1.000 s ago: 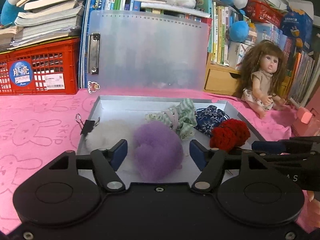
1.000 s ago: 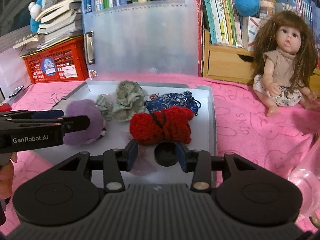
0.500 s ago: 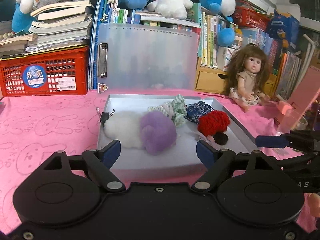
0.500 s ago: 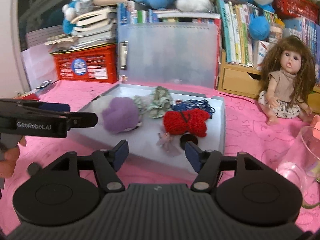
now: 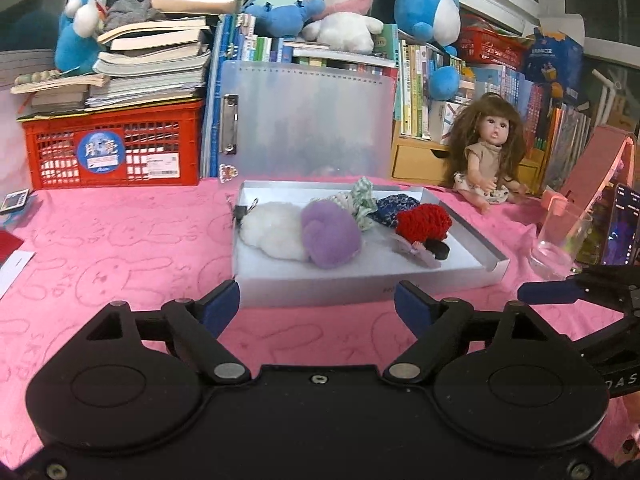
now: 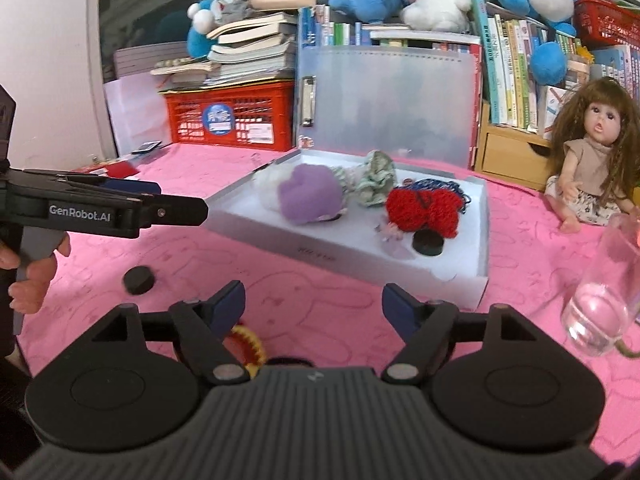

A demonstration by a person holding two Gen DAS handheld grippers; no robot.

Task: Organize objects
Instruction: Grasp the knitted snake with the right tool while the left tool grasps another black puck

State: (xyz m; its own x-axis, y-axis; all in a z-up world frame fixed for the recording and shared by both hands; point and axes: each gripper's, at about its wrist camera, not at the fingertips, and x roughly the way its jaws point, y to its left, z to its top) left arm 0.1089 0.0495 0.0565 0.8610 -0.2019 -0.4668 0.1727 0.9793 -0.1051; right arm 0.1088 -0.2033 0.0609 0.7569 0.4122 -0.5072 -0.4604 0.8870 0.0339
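Both my jaws hung empty over the pink tabletop (image 5: 120,248).
The tray (image 5: 360,280) held white (image 5: 272,232), purple (image 5: 332,236) and red (image 5: 424,222) puffs; my left gripper (image 5: 316,304) and right gripper (image 6: 314,306) had just been opening, nothing between them.

At frame bottom the right gripper (image 6: 313,305) has just spread its jaws wide over bare pink cloth (image 6: 320,288). Mid-frame, a white tray (image 6: 352,258) holds a purple pompom (image 6: 310,196) and red knit piece (image 6: 424,210); a black disc (image 6: 138,279) lies lower left.
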